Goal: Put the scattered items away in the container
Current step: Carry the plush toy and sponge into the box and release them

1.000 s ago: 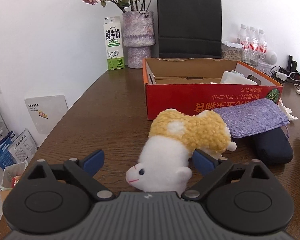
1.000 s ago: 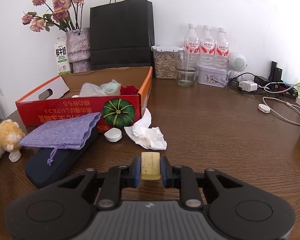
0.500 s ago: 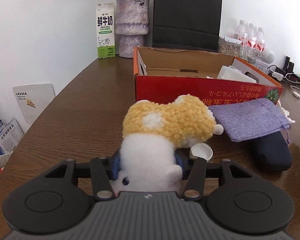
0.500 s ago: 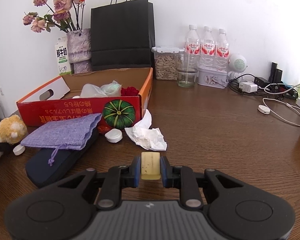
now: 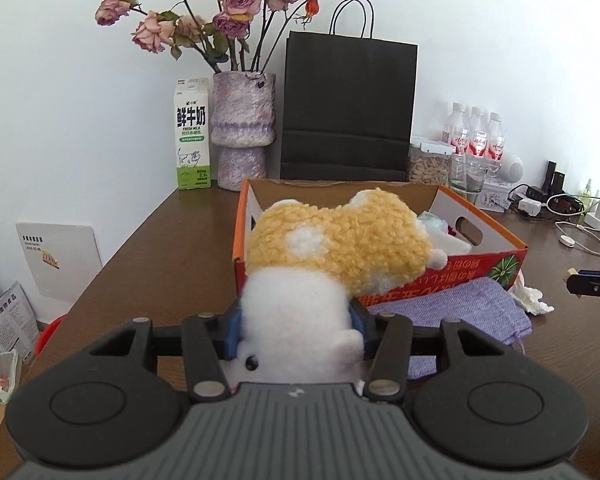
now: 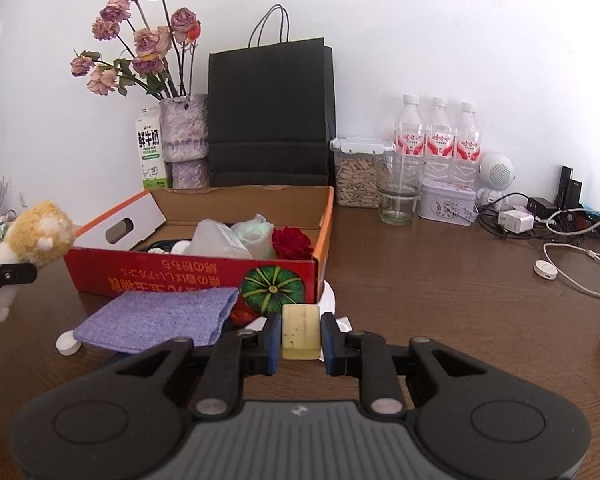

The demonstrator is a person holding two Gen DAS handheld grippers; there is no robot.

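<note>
Nearest to me, the left gripper had its fingers pressed into the white head end of the plush toy, and the toy hung clear of the table, its yellow body pointing out toward the box. The right gripper was clamped narrow on a small pale-yellow block, also held off the table. So I had two items in hand at once, and I judged the step to be the carry toward the container, with neither item yet over the opening.

Just past the right gripper's fingers, the purple cloth pouch lay flat against the box's near wall, with a white bottle cap beside its left corner and a crumpled tissue at the box's right corner. Those remained to be picked up.

Beyond them stood the red cardboard box, open-topped, already holding a clear plastic wrap or bag, something pale green and a red flower-like item toward its right half; its left half looked emptier.

The next move, as I saw it, called for bringing the plush toy over the near wall and above the left part of the box before letting go, and guiding the block in from the right, keeping the two grippers apart so they did not meet over the box.

Against the wall behind stood the vase of dried roses, the milk carton and the black paper bag.
</note>
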